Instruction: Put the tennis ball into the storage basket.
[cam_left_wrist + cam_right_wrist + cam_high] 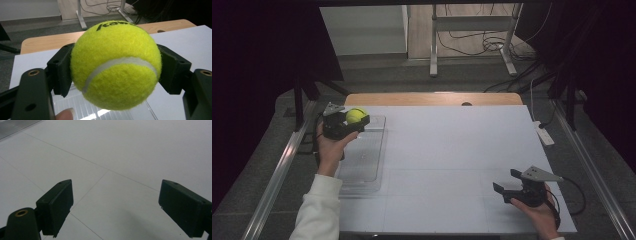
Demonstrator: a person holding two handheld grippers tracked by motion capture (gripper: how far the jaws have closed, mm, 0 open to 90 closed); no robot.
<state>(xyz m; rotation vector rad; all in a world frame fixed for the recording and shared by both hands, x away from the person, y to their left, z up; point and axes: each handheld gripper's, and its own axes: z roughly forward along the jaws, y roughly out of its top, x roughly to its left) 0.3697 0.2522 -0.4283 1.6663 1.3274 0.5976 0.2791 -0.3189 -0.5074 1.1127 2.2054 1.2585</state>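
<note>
The fuzzy yellow-green tennis ball [115, 65] sits pinched between the left gripper [346, 121]'s jaws, above the clear plastic tray [364, 167]. The right gripper [509, 188] hangs spread wide over the white table [452, 150].

Tennis ball [116, 65] yellow, white seam; gripper [350, 122] black.

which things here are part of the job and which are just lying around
In the job:
tennis ball, clamped in the left gripper
clear tray below it
right gripper, open over bare table

Lying about:
white remote-like item at the table's right edge
cables on the floor
</note>
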